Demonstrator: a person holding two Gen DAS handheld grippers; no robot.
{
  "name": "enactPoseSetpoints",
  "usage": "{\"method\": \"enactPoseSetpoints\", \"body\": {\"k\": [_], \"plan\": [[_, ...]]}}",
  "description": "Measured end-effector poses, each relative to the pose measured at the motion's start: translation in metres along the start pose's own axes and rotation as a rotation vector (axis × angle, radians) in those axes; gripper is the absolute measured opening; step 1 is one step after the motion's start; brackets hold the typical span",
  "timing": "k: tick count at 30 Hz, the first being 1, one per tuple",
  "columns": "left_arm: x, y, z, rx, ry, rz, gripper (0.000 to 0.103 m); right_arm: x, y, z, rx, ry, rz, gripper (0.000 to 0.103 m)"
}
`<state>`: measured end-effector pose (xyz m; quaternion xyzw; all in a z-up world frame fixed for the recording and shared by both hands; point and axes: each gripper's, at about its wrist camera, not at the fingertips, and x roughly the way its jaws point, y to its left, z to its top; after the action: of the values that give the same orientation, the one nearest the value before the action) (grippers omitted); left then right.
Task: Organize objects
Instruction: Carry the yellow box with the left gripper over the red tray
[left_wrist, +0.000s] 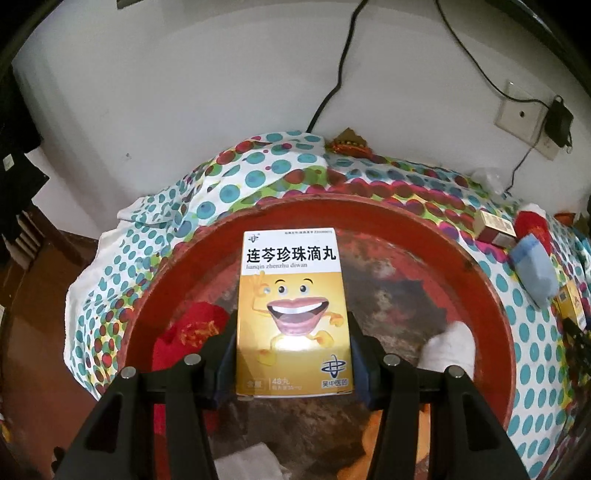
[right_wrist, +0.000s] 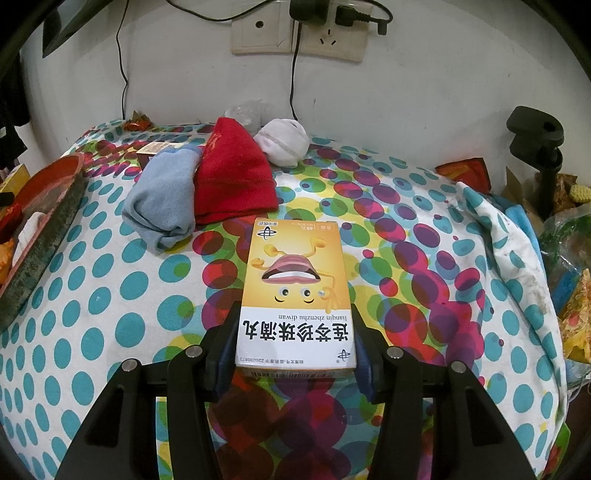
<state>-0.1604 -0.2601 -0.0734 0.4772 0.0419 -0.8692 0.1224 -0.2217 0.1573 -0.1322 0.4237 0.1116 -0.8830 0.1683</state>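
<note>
Each gripper pinches a light, stiff medicine box: left gripper (left_wrist: 293, 354) box (left_wrist: 291, 310), right gripper (right_wrist: 295, 350) box (right_wrist: 295, 295); jaws press the long side edges, and hard squeezing would probably dent the cardboard.

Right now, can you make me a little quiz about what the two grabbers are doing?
1. True or false: the left gripper holds its yellow medicine box above the red basin.
2. What does the right gripper hold? A) a red hat B) a yellow box C) a blue sock
3. Fill in: the red hat lies beside a light ____ sock.

Key: 1 true; 2 B, the yellow box; 3 blue.
</note>
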Motion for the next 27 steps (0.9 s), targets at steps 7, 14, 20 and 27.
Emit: {"method": "enactPoseSetpoints", "body": {"k": [7,14,20,27], "plan": [[0.017,0.010,0.006,0.011,0.019,0.047,0.052,0.000,0.000,0.000,0.001,0.000,0.002,0.049],[0.031,0.022,0.014,-0.012,0.036,0.062,0.052,0.001,-0.002,0.000,0.000,0.000,0.001,0.049],[0.042,0.029,0.013,-0.025,0.055,0.068,0.053,0.001,-0.001,0.000,-0.002,-0.001,-0.002,0.049],[0.045,0.029,0.013,-0.016,0.060,0.081,0.053,-0.002,0.001,-0.002,-0.003,-0.002,-0.003,0.049]]}}
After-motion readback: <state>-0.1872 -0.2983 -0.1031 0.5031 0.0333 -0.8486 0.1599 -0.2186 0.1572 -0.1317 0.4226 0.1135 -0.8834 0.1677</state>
